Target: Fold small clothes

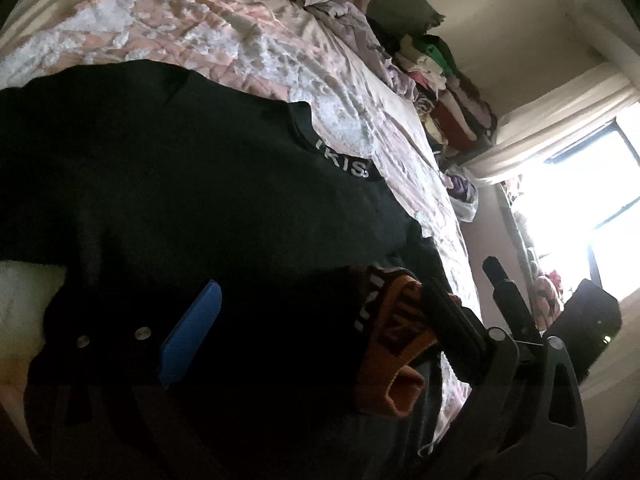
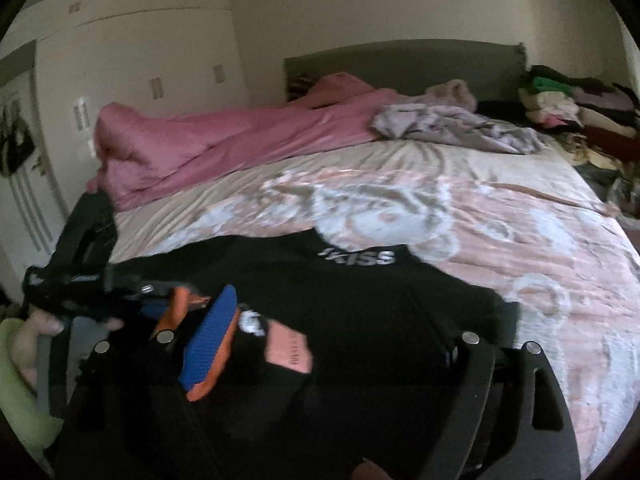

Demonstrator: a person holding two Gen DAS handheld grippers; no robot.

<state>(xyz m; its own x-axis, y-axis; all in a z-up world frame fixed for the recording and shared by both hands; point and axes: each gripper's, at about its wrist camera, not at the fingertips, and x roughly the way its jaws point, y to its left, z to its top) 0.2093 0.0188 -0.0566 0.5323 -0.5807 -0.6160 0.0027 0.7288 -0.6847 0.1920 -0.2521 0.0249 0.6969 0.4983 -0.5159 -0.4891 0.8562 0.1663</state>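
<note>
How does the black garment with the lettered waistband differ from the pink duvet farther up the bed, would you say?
The black garment lies spread fairly flat near the bed's front edge; the pink duvet is bunched into a long heap near the headboard. The garment bears white lettering; the duvet is plain. Both rest on the patterned bedspread.

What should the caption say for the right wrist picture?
Open right gripper over black clothes on a flowery bed.

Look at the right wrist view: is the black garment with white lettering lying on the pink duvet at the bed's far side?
No, the black garment with white lettering lies on the patterned bedspread, apart from the pink duvet.
</note>
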